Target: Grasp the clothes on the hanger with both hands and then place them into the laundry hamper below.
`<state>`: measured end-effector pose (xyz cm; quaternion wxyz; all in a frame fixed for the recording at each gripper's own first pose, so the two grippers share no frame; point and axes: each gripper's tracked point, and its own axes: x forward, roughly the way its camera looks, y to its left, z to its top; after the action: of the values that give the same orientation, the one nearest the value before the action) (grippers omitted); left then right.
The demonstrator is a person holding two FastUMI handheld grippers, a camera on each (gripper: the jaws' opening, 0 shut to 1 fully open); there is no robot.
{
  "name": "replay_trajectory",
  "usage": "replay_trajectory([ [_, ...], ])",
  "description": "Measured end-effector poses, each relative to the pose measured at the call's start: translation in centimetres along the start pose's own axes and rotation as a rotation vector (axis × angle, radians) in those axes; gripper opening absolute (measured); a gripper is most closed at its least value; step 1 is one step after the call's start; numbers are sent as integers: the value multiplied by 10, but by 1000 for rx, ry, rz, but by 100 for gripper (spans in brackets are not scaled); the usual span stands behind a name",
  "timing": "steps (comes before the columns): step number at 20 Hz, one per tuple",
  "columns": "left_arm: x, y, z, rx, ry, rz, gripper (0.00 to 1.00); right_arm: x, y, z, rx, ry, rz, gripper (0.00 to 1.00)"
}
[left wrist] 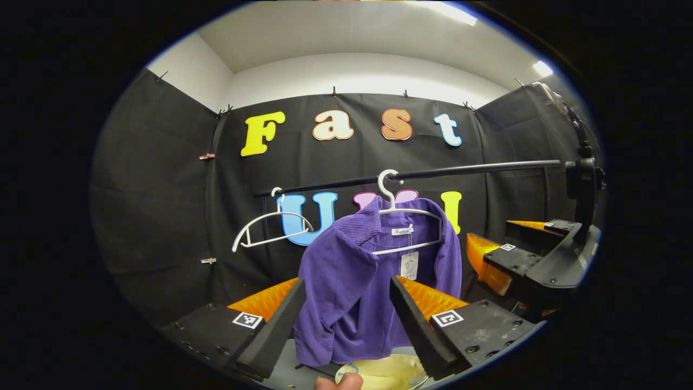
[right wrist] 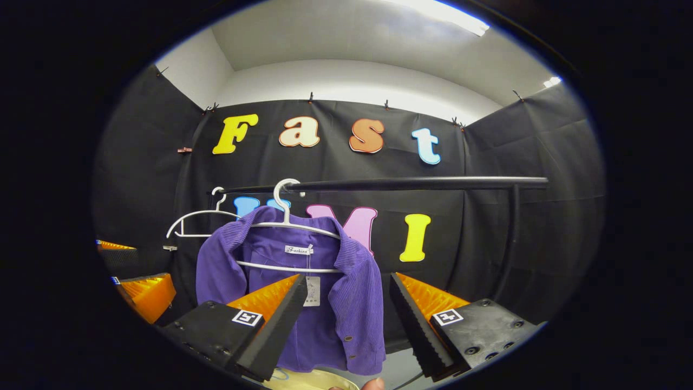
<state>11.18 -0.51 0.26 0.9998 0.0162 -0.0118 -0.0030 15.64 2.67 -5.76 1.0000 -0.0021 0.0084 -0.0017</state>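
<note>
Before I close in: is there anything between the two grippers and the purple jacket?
Nothing visible. The purple jacket hangs on its white hanger from the rail, with open space before both grippers' open jaws.

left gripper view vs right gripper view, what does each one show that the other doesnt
Left gripper view: the right hand-held gripper at the right edge, open, with a black camera mount above it.

Right gripper view: the rail's upright post at its right end, the jacket's front buttons, and the left hand-held gripper at the left edge.

Both: the purple jacket on a white hanger, an empty white hanger beside it on the black rail, the yellowish hamper rim below, and each camera's own fingers spread apart, touching nothing.
</note>
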Motion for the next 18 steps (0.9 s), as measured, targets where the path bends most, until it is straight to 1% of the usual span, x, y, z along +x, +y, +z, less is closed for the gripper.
replay_trajectory([
  [5, 65, -8, -3, 2, -18, 35, 97, 38, -2, -17, -5, 4, 42, 98],
  [9, 110, -4, -12, 8, -12, 103, 98, 66, 0, -31, 8, 11, 62, 98],
  [15, 149, 0, -22, 56, -21, 160, 97, 102, 14, -58, 32, 33, 79, 98],
  [17, 153, -7, -20, 49, -27, 146, 96, 109, 14, -63, 36, 38, 82, 98],
  [18, 152, -17, -18, 32, -31, 117, 95, 111, 15, -63, 37, 40, 84, 98],
])
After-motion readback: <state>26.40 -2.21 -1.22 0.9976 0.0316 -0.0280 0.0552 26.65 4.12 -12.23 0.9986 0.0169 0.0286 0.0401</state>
